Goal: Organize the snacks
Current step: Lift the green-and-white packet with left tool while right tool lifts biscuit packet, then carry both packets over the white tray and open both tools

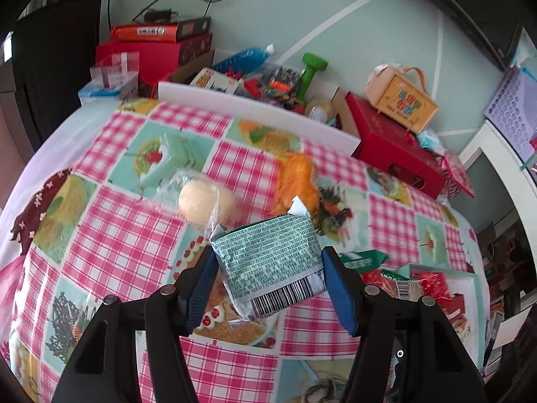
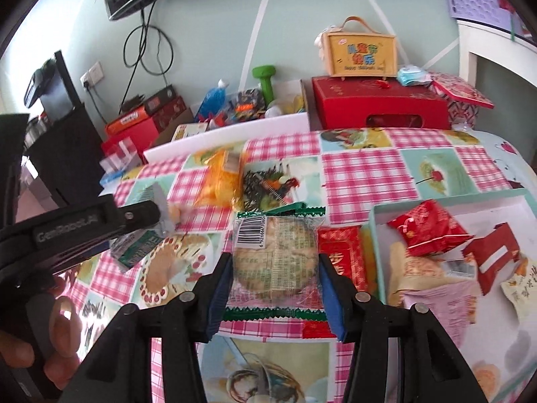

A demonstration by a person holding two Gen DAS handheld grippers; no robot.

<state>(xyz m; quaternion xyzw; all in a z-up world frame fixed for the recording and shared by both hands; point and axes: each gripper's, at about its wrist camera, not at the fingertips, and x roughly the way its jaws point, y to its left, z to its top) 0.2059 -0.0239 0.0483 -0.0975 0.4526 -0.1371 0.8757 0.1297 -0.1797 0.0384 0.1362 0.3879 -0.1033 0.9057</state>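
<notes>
The left hand-held gripper is clamped on a green-and-white snack packet, its blue pads pressing the packet's two sides. The packet hangs above the counter, which wears a pink-checked cloth with dessert pictures. Its long axis runs along the fingers: the barcode end sits low, close to the camera, and the crimped white end points away toward a wrapped pale bun and a blurred orange packet lying on the cloth.

The right hand-held gripper is clamped on a clear-wrapped round biscuit pack, its pads bearing on the left and right edges. The pack's flat face is turned to the camera and its long axis runs along the fingers, with one green zigzag seal at the far end, beside the barcode, and the other at the near end. It is held over the cloth just left of a pale green tray holding red and other snack packets. A red packet lies between pack and tray.

In the right wrist view the left hand-held gripper shows at the left edge, with fingers of the person's hand around its handle.
</notes>
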